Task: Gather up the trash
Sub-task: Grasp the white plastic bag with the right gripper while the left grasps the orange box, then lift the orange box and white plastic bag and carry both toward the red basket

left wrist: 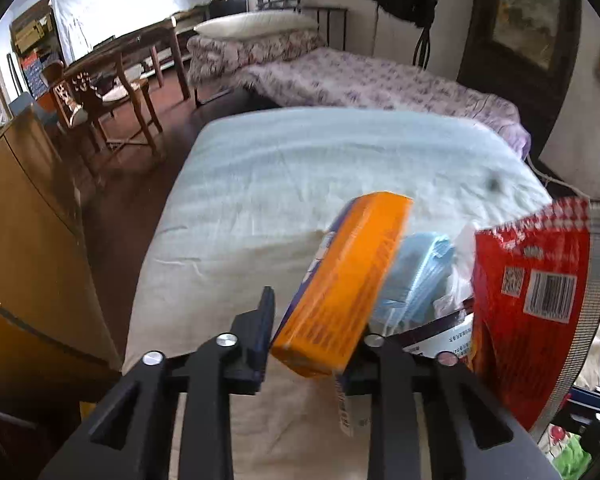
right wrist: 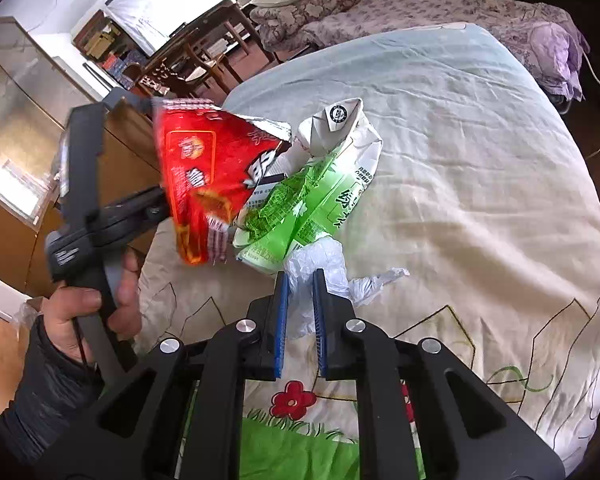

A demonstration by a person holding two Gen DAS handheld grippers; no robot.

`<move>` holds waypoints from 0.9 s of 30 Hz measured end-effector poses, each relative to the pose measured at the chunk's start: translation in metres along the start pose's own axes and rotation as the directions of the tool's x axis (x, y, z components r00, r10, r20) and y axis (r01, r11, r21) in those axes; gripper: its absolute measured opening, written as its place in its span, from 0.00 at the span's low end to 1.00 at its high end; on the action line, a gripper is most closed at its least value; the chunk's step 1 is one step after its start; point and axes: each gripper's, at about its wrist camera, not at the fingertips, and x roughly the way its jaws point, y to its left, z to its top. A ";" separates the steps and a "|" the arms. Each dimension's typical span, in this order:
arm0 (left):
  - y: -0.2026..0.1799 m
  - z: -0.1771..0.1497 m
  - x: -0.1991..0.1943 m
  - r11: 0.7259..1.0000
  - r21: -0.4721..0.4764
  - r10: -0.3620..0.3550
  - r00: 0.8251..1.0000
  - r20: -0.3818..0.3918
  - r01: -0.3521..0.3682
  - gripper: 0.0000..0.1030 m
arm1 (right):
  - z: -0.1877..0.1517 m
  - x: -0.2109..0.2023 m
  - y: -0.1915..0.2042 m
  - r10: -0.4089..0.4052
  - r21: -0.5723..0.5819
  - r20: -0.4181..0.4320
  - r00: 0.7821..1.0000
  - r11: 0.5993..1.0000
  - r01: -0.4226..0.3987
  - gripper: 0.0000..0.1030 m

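Gripping an orange box (left wrist: pixel 342 284), the left claw (left wrist: pixel 308 332) hangs above the bed (left wrist: pixel 260 184), a red wrapper (left wrist: pixel 528 304) beside it. Right view: right claw (right wrist: pixel 300 312) pinches a white plastic bag (right wrist: pixel 320 260) on the bed, green packet (right wrist: pixel 300 208) just beyond.

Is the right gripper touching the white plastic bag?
Touching. In the right wrist view, the right gripper has its blue pads closed on a fold of the white plastic bag, lying on the bed.
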 end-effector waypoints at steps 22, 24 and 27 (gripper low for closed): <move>0.044 -0.070 -0.110 0.961 -0.221 -0.155 0.985 0.077 0.169 0.12 | -0.018 -0.005 0.028 -0.099 -0.095 0.009 0.995 0.991 0.099 0.21; 0.050 -0.077 -0.117 0.957 -0.235 -0.156 0.984 0.084 0.172 0.12 | -0.017 -0.008 0.028 -0.105 -0.096 0.026 0.994 0.990 0.107 0.43; 0.061 -0.087 -0.121 0.946 -0.273 -0.154 0.984 0.091 0.173 0.12 | -0.017 -0.013 0.027 -0.087 -0.103 0.060 0.994 0.990 0.093 0.68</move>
